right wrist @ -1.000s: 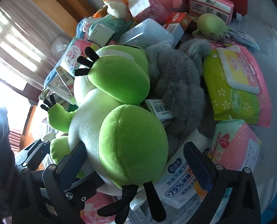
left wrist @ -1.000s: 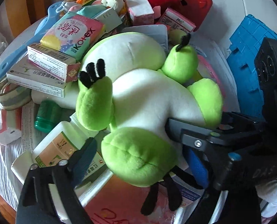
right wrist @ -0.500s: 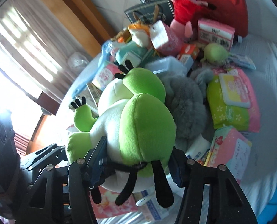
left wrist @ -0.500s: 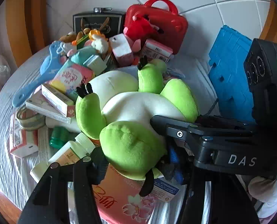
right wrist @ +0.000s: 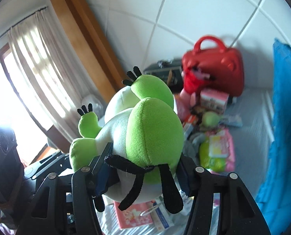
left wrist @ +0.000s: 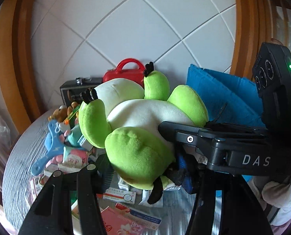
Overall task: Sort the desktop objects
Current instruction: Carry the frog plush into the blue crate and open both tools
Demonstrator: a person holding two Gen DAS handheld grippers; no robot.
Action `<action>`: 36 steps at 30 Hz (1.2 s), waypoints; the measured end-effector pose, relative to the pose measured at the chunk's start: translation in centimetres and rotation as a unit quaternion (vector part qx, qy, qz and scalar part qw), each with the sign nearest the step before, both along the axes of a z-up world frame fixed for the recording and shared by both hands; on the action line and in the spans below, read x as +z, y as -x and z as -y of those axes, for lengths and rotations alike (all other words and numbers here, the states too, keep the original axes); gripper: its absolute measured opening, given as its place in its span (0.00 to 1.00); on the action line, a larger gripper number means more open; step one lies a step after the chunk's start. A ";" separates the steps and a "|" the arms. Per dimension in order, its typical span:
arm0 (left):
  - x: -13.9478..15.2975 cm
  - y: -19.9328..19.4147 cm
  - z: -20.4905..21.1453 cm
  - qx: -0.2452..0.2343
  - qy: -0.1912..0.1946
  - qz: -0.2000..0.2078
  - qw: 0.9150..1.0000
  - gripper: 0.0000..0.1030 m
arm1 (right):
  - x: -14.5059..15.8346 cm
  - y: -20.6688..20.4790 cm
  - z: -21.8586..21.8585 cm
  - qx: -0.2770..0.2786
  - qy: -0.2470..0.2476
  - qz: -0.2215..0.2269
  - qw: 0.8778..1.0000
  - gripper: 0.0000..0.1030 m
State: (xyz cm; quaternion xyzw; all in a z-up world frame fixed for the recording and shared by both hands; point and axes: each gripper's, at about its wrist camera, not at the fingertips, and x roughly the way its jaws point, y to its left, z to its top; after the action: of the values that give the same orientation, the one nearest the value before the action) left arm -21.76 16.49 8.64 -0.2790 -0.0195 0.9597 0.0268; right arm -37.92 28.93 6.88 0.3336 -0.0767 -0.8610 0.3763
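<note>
A green and white frog plush hangs belly up in the air above the cluttered table, held by both grippers. My left gripper is shut on one fat green foot, black toes dangling below the pads. In the right wrist view the frog fills the middle, and my right gripper is shut on its other foot. The right gripper's black housing crosses the left wrist view from the right. The frog's head is hidden behind its body.
Below lies a grey striped cloth strewn with boxes, packets, a blue hand mirror and small toys. A red case and a black box lean on the white tiled wall. A blue foam panel stands right; wipes pack.
Both grippers closed on the frog's feet and lifted it off the pile. The table's clutter has dropped lower in both views and the wall now fills the top.
</note>
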 end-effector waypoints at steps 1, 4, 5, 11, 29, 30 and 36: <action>0.9 -0.1 -0.9 -0.014 0.001 -0.012 1.000 0.54 | 1.0 -0.6 -1.1 -0.013 0.003 -0.013 1.000 0.56; 3.2 -0.6 -3.5 -0.055 0.011 -0.044 0.997 0.54 | 3.9 -2.1 -4.4 -0.051 0.012 -0.045 0.998 0.56; 3.9 -0.6 -4.6 -0.069 0.011 -0.053 0.996 0.54 | 4.7 -2.5 -5.5 -0.064 0.015 -0.054 0.996 0.56; 7.3 0.2 -12.6 -0.178 0.010 -0.080 0.981 0.54 | 8.8 -5.7 -13.8 -0.168 0.008 -0.092 0.982 0.56; -1.2 12.3 -31.6 -0.258 -0.023 0.275 0.926 0.59 | 0.5 0.8 -31.4 -0.295 -0.031 0.212 0.931 0.58; -1.5 12.7 -32.1 -0.251 -0.016 0.285 0.925 0.61 | -0.1 1.4 -31.7 -0.294 -0.036 0.224 0.929 0.59; -2.8 13.9 -33.9 -0.221 0.010 0.318 0.922 0.62 | -1.3 1.3 -32.1 -0.299 -0.103 0.252 0.914 0.74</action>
State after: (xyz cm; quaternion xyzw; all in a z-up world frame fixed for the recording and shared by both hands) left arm -35.62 50.39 5.79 -0.5666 0.0444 0.7905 0.2285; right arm -39.25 61.01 5.54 0.5383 -0.1758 -0.8236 0.0327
